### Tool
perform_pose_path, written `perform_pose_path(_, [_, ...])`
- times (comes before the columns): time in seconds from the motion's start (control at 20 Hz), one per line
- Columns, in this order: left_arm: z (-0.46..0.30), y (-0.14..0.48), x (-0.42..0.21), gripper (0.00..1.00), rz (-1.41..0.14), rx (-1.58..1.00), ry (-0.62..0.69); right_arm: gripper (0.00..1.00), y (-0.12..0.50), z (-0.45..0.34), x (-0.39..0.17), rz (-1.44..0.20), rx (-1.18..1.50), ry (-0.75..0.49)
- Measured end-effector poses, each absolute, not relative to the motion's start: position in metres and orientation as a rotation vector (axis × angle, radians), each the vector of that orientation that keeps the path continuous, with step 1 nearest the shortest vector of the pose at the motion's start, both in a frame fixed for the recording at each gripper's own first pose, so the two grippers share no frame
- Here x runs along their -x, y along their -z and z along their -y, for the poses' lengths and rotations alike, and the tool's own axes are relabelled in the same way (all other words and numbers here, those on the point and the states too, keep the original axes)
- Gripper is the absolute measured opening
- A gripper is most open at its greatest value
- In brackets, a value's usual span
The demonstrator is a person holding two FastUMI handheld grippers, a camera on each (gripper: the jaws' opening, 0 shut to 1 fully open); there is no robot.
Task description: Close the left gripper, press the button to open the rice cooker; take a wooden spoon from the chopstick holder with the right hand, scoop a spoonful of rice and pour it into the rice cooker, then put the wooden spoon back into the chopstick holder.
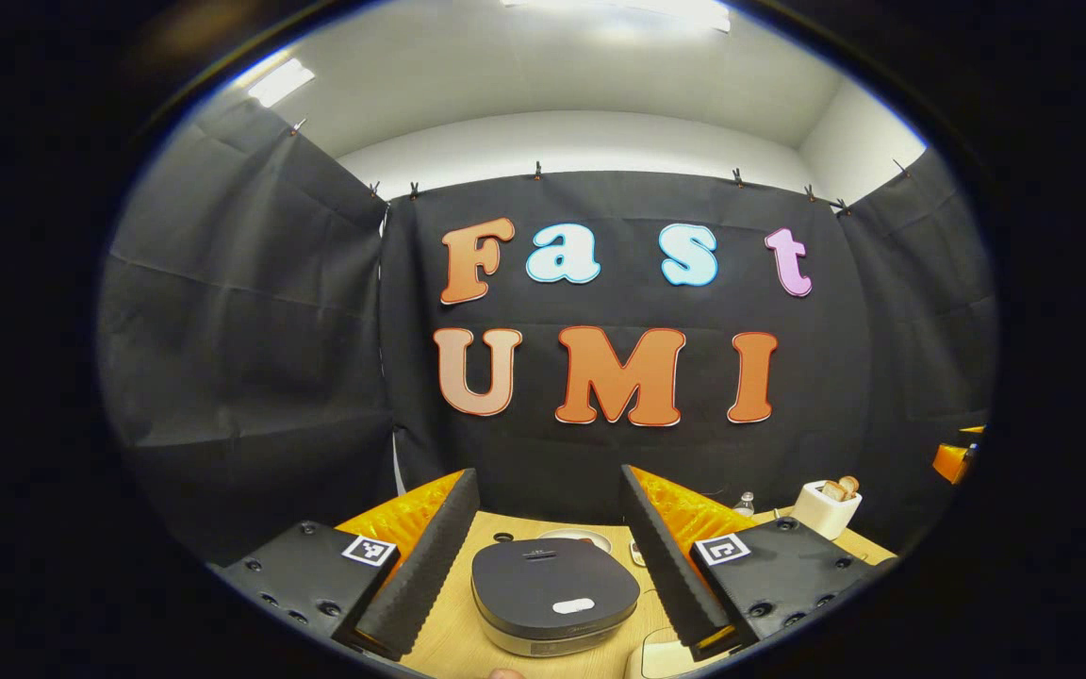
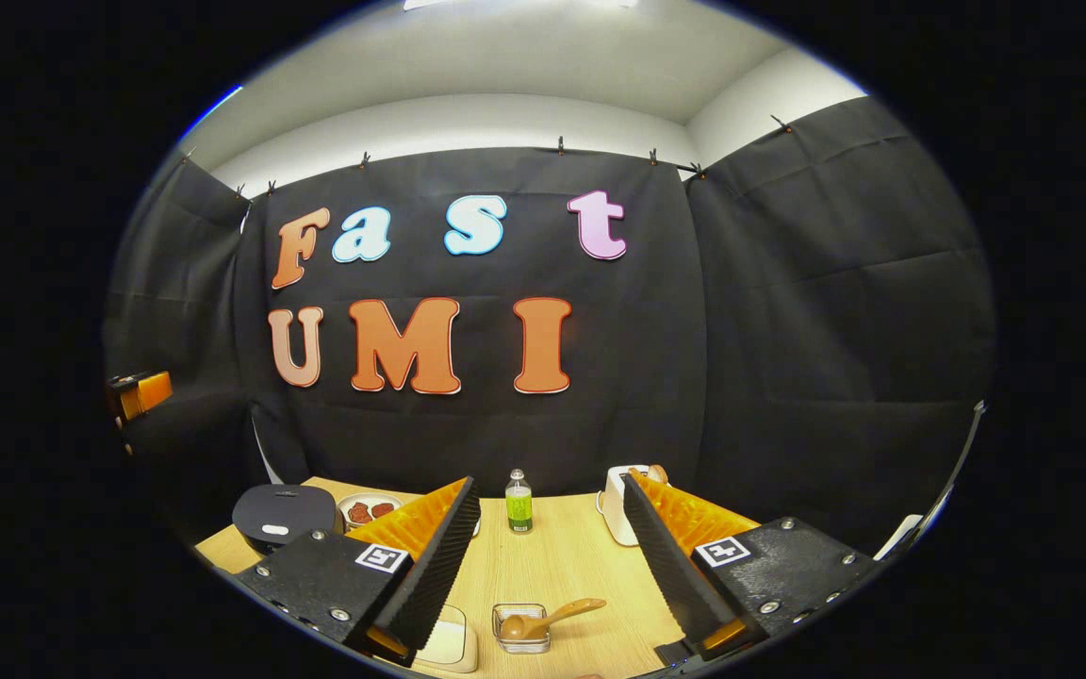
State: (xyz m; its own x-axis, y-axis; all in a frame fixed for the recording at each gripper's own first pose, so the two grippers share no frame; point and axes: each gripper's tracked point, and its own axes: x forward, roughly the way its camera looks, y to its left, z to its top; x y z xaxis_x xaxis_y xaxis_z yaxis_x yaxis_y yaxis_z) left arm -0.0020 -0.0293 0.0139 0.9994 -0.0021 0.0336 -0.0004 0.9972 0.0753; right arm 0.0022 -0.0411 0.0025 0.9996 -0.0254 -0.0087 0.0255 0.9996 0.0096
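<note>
In the left gripper view, the left gripper (image 1: 548, 566) hung above a light wooden table (image 1: 453, 641) with its fingers spread wide apart and nothing between them. Framed in the gap sat the rice cooker (image 1: 554, 594), a low, rounded dark body with its lid down and a pale oval button (image 1: 573, 605) on the near part of the lid. Just behind the cooker lay a small plate (image 1: 581, 538), mostly hidden. Farther back on the right stood the white chopstick holder (image 1: 826, 509), upright, with rounded wooden ends poking out of its top; which utensils they belonged to could not be told.

In the right gripper view, the right gripper (image 2: 552, 566) also had its fingers wide apart, empty, over the same table. Near the bottom of the gap stood a small clear container (image 2: 521, 630) with a wooden spoon (image 2: 548, 620) in it: the bowl rested inside the container, and the handle ran up and to the right over its rim, its long axis slanting toward the right finger. A small bottle (image 2: 518, 503) with green liquid stood upright near the back edge of the table. The chopstick holder showed just behind the right finger, partly covered by it. Off to the left sat the closed rice cooker, with the plate just beside it holding reddish pieces.
</note>
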Motion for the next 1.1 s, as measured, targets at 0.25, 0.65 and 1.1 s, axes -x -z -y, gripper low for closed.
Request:
perform_pose_path(0.25, [0.030,-0.022,0.005,1.00,0.057,-0.102,-0.011,0.95,-0.017,0.068,-0.007,0.019,-0.016,0.074])
perform_pose_path(0.65, [0.030,-0.024,0.005,0.98,0.055,-0.067,0.004,0.95,-0.018,0.061,-0.013,0.015,-0.001,0.066])
perform_pose_path(1.1, [0.031,-0.016,0.005,0.41,0.028,-0.053,0.031,0.95,-0.015,0.050,-0.025,0.006,0.027,0.039])
